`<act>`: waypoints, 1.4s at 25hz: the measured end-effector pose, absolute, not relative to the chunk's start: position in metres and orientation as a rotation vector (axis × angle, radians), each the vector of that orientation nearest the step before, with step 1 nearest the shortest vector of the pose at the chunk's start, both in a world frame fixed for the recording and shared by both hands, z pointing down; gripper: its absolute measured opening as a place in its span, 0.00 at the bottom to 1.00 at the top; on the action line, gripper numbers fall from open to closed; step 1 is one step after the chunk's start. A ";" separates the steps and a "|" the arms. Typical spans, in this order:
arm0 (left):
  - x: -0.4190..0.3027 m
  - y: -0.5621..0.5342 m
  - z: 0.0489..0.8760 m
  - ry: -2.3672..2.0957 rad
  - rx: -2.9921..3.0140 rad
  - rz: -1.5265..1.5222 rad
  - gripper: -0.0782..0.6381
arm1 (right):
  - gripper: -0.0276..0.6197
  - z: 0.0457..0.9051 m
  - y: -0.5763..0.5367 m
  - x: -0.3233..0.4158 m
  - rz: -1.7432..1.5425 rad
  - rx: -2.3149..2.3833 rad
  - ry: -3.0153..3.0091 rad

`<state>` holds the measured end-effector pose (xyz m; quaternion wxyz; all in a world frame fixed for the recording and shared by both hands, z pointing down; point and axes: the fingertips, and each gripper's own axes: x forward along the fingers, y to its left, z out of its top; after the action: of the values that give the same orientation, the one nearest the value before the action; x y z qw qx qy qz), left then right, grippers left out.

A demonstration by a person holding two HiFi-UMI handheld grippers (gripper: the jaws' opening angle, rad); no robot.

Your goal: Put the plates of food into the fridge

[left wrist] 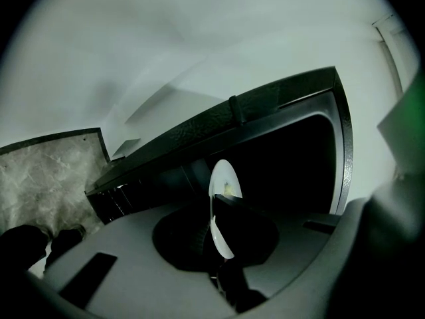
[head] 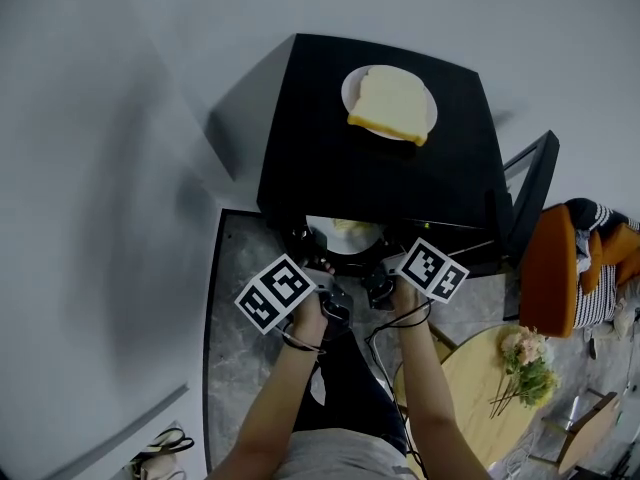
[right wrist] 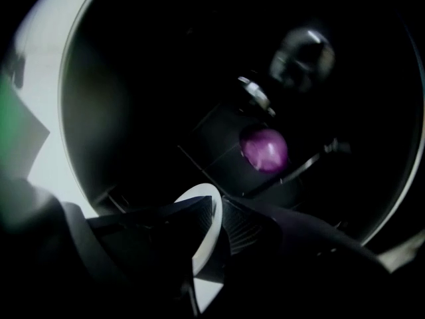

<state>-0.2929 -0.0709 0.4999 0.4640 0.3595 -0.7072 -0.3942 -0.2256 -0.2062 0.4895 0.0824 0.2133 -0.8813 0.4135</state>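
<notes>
plate (head: 325, 236) looks white, round, bearing yellowish food (head: 352, 228).

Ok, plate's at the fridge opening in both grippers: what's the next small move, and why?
Probably ease the plate straight forward, kept level, deeper into the fridge. The left gripper and right gripper both clamp its rim, and it is only at the opening.

Head view: dim, grey, corners darkening; black box-shaped fridge (head: 330, 168) is throwing a soft shadow leftward on the pale wall (head: 120, 168). Gripper views: fisheye is bending edges, the interior is sinking into black, white round plate (left wrist: 224, 175) is glaring, near parts are blurring.
</notes>
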 end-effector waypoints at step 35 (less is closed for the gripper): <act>-0.309 -0.092 0.492 -1.656 1.006 -0.987 0.14 | 0.06 0.499 -0.143 -0.245 0.538 0.461 -2.787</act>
<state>-0.3087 -0.0919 0.4924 0.4647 0.4095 -0.6744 -0.4020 -0.2453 -0.1430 0.4989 0.1325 0.1588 -0.9606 0.1855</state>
